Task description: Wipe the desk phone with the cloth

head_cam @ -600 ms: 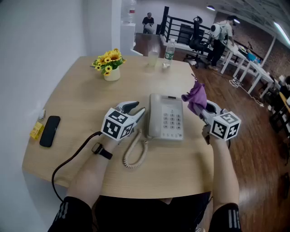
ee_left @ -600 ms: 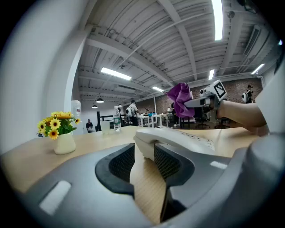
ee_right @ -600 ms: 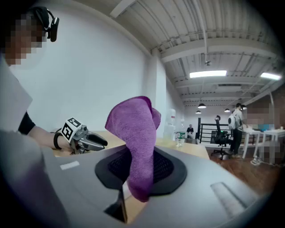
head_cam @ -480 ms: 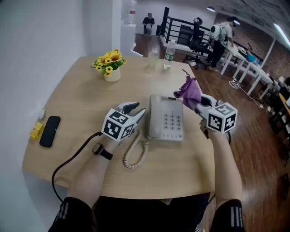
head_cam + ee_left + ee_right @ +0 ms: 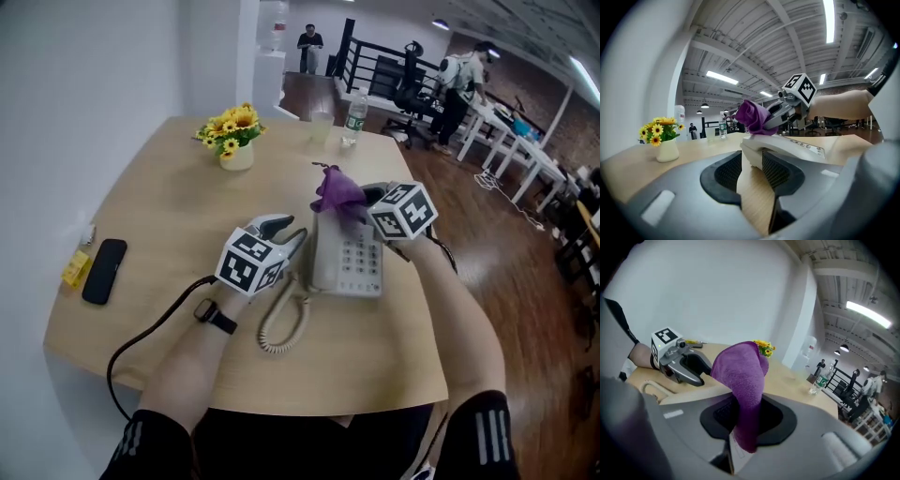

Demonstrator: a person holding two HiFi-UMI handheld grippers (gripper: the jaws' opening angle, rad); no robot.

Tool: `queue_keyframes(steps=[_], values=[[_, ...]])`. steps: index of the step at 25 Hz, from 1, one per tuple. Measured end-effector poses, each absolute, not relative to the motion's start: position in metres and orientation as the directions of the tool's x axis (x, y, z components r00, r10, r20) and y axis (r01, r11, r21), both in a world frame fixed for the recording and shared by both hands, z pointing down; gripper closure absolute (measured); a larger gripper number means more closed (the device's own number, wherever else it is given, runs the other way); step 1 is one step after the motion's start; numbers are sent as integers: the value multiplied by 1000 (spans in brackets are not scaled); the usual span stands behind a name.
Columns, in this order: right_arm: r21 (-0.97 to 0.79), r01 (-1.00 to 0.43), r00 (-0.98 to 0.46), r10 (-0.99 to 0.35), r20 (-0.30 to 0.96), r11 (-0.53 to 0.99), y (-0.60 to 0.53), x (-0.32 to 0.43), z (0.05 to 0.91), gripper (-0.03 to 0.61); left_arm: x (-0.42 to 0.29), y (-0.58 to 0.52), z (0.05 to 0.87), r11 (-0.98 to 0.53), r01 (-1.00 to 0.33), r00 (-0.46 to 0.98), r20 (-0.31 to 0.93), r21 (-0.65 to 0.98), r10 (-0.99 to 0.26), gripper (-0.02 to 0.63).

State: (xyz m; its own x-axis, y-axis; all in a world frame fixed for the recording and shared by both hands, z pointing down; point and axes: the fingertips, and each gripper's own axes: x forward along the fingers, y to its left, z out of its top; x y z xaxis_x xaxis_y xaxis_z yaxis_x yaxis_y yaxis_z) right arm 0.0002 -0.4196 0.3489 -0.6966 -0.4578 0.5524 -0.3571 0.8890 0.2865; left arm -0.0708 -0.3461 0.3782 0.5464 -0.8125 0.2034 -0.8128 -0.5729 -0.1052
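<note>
Wiping looks about to start: the right tool (image 5: 364, 204) pinches the cloth (image 5: 337, 194) over the 12 o'clock end of the phone (image 5: 349, 262), mid-worktop (image 5: 159, 216). The left tool (image 5: 289, 232), jaws spread, sits at its 9 o'clock edge. Next, the cloth likely needs pressing down and dragging toward 6 o'clock.

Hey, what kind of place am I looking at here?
Most likely an open-plan office. A desk phone sits on a wooden table, white desks and an office chair stand behind it, and strip lights run under an exposed ceiling.
</note>
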Motion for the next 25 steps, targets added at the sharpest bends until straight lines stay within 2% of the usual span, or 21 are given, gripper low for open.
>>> queue_keyframes(steps=[5,10,17,21,25], values=[[303,-337,-657,-453,603,892,-431,-6,366,494,-72,-346,378,-573,-813,546,203,-106,-813,485],[311,-339,-592,-459,662,888,-437,28,378,494,-71,-346,378,-574,-812,548,203,-105,-812,485],[341,-401,-506,-516,691,850,-450,83,378,494,-72,-346,378,-573,-812,546,204,-108,-812,485],[420,-448,-416,-599,684,790,-463,110,373,494,-72,-346,379,-572,-813,545,204,-107,-813,485],[364,-502,-495,-606,623,785,-466,106,364,494,-72,-346,379,-572,-813,545,204,-106,-813,485]])
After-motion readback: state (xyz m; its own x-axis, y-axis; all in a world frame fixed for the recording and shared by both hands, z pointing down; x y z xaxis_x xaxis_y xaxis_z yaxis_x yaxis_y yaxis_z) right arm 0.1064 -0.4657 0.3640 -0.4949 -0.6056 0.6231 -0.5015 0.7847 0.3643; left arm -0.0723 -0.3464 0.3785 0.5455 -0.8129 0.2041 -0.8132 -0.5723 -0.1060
